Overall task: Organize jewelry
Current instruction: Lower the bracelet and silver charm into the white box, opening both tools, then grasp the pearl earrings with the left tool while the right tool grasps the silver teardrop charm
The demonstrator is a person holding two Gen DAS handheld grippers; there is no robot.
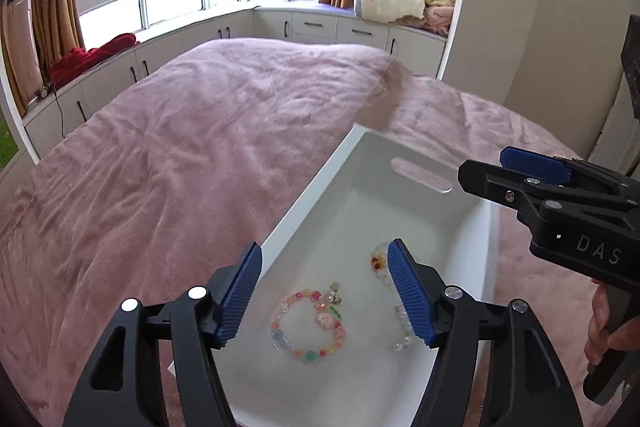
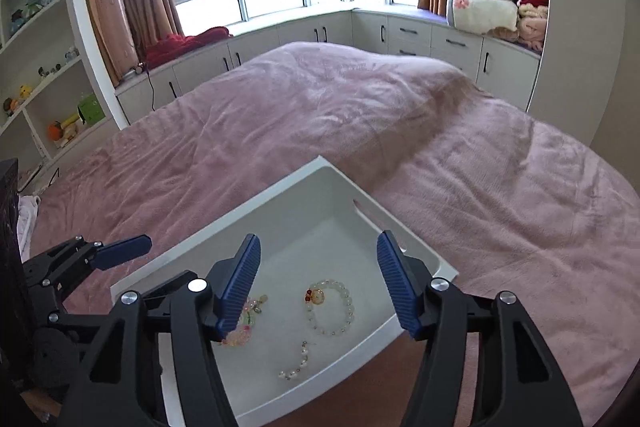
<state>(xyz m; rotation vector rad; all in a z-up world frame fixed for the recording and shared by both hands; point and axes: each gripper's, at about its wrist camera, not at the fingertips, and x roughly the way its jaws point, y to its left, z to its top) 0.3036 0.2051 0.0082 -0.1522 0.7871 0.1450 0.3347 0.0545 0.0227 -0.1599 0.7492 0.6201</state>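
Both grippers hang over a white tray [image 1: 424,163] on the pink bed [image 1: 160,155], left gripper [image 1: 326,299] and right gripper [image 2: 320,283] fingers spread, pinching nothing. The colourful bracelet [image 1: 308,325] lies in full sight in the left view; only the right view shows the whole pale bracelet [image 2: 331,307] and pearl strand [image 2: 295,363].
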